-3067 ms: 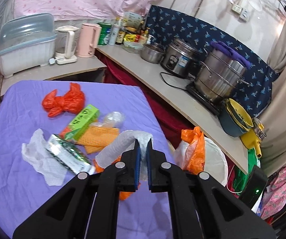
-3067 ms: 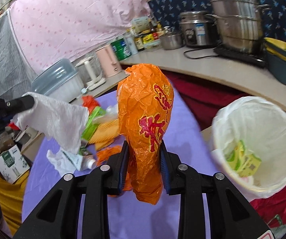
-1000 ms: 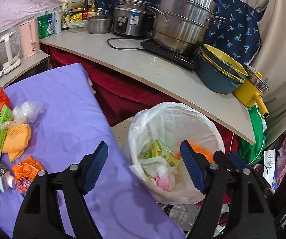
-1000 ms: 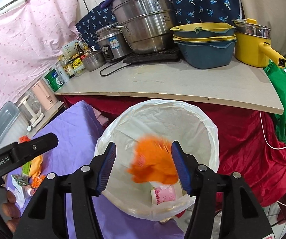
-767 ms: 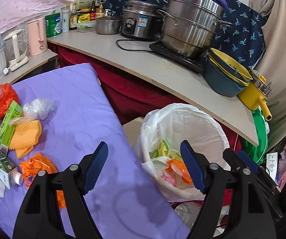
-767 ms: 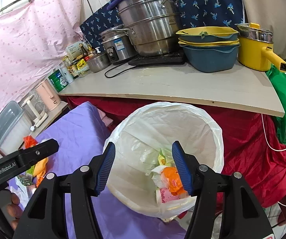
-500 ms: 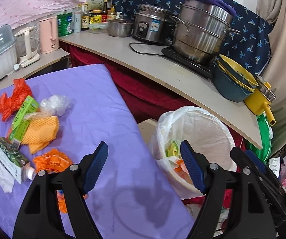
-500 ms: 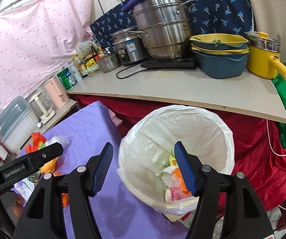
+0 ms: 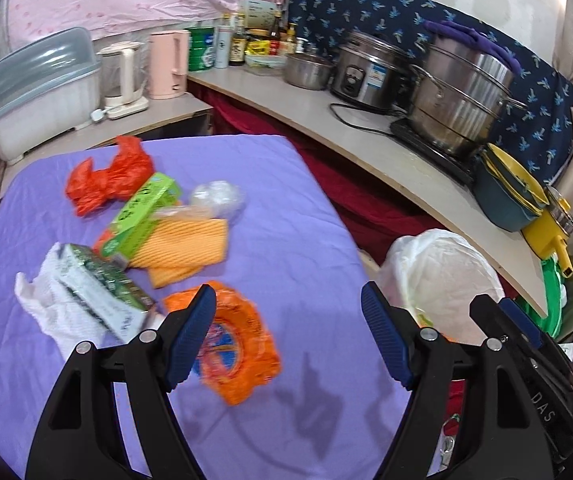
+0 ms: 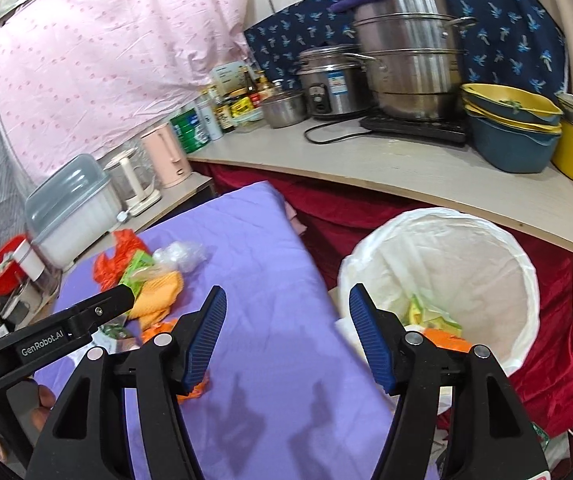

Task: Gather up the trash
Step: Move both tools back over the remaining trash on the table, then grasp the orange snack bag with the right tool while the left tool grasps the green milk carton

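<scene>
white-lined trash bin (image 10: 486, 240) with green carton (image 10: 426, 312) and orange wrapper (image 10: 444, 338) inside

left gripper (image 9: 288, 334): black plastic arms, forked frame
left gripper pads (image 9: 192, 334): blue, ribbed, long
left gripper screws: silver, round, one pair on each arm
right gripper (image 10: 288, 334): same black build, blue ribbed pads (image 10: 370, 336), silver screws
marking: white "GenRobot.AI" lettering on the left gripper's black side, seen from the right wrist
</scene>
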